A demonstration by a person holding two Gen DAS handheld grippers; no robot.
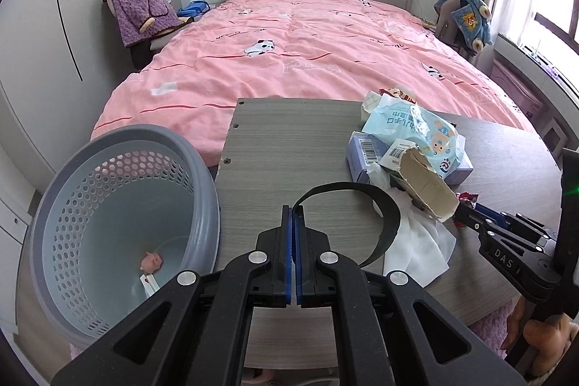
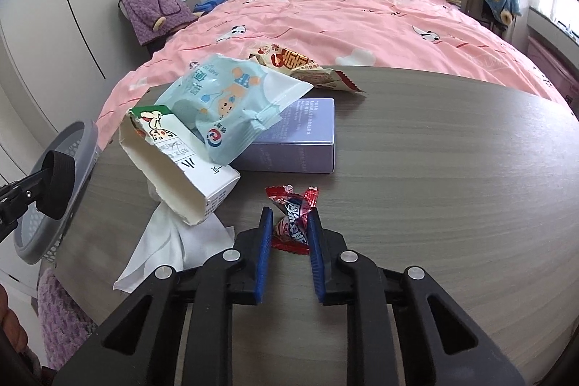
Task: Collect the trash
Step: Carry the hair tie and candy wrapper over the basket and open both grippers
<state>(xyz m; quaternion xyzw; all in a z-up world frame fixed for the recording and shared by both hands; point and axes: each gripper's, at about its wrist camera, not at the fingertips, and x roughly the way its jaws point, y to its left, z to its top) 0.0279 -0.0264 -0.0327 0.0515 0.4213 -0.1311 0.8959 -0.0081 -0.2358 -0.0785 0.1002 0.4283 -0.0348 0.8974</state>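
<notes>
My left gripper (image 1: 293, 210) is shut on a black band (image 1: 389, 216) that loops away to the right over the grey wood-grain table (image 1: 289, 140). A grey perforated basket (image 1: 119, 147) stands at the table's left edge, with a small pink figure (image 1: 152, 261) and a white scrap on its bottom. In the right wrist view my right gripper (image 2: 291, 214) is shut on a red candy wrapper (image 2: 293, 201) lying on the table, its blue pads (image 2: 266, 230) pressing both sides. The left gripper (image 2: 36, 179) with the band (image 2: 58, 183) hangs in front of the basket (image 2: 77, 140).
Left of the candy lie a torn white carton (image 2: 181, 176), a white tissue (image 2: 170, 241), a blue wipes packet (image 2: 231, 104) on a purple box (image 2: 300, 140), and a red-and-white snack wrapper (image 2: 300, 66). A pink bed (image 2: 343, 17) lies beyond the table.
</notes>
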